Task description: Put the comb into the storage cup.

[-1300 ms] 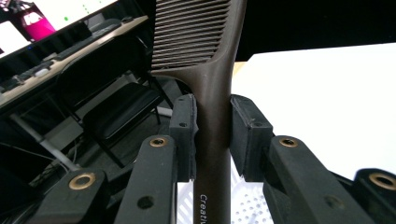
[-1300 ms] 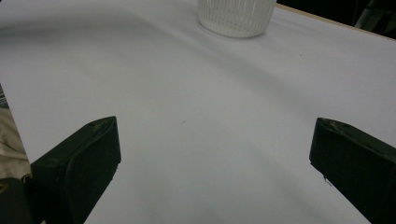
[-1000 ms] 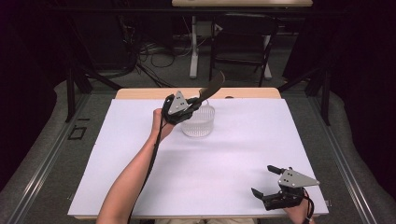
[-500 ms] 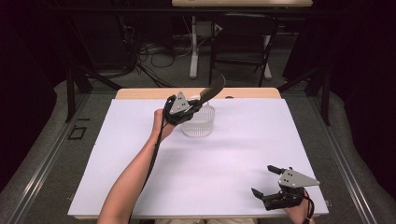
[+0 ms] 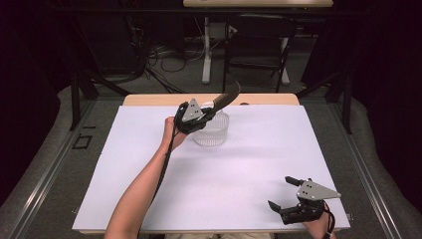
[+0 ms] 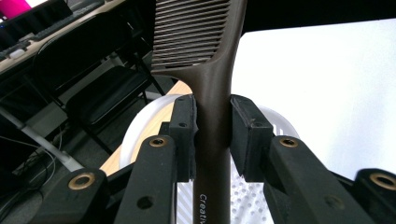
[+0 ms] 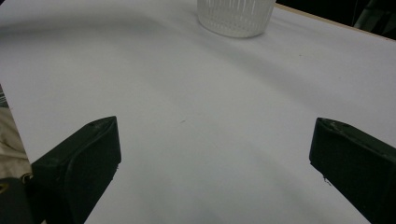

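My left gripper [image 5: 208, 110] is shut on the handle of a dark brown comb [image 5: 227, 95], held over a clear ribbed bowl [image 5: 213, 133] at the back middle of the table. In the left gripper view the comb [image 6: 212, 60] stands clamped between the two pads, its teeth pointing left, and the bowl [image 6: 140, 130] lies just beneath. My right gripper [image 5: 282, 193] rests open at the table's front right corner with nothing between its fingers. The right gripper view looks across the white table [image 7: 187, 107] toward the bowl [image 7: 236, 16].
A white sheet [image 5: 139, 164] covers the table, with a strip of bare wood [image 5: 149, 99] along the far edge. Beyond the table stand a dark chair [image 5: 259, 50], a table leg and loose cables on the floor.
The left gripper has lifted and tilted the comb slightly, so its toothed end points higher to the right. The right gripper has not moved.
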Motion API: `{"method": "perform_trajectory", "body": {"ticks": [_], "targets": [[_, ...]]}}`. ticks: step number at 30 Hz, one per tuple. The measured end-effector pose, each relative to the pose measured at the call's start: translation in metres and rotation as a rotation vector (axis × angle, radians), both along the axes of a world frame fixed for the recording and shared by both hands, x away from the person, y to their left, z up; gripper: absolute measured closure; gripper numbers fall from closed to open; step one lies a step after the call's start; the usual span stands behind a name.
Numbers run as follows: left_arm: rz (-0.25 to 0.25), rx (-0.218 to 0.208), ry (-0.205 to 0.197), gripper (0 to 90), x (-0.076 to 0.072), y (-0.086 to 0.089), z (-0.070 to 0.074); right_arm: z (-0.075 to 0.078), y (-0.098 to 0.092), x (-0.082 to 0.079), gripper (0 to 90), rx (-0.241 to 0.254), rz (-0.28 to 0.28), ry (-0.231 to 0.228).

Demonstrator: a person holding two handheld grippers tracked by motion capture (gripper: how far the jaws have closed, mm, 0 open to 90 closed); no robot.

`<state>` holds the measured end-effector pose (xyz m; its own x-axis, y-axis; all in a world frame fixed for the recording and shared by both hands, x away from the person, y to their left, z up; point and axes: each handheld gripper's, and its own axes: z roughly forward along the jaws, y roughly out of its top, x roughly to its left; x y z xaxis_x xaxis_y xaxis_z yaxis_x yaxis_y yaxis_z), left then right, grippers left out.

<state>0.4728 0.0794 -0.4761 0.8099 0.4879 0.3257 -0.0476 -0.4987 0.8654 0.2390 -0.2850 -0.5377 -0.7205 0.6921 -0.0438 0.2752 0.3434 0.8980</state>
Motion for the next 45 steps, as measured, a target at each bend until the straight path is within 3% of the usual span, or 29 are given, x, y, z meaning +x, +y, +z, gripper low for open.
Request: {"method": "perform_trajectory", "body": {"ticks": [12, 40, 45], "targets": [[-0.014, 0.045, 0.033, 71.9, 0.003, -0.003, -0.006, 0.000, 0.000, 0.000, 1.7, 0.000, 0.000, -0.002], [-0.023, 0.094, 0.090, 71.5, 0.008, -0.004, -0.013, 0.000, 0.000, 0.000, 1.7, 0.000, 0.000, -0.002], [-0.026, 0.084, 0.099, 69.7, 0.007, -0.003, -0.012, 0.000, 0.000, 0.000, 1.7, 0.000, 0.001, -0.001]]}}
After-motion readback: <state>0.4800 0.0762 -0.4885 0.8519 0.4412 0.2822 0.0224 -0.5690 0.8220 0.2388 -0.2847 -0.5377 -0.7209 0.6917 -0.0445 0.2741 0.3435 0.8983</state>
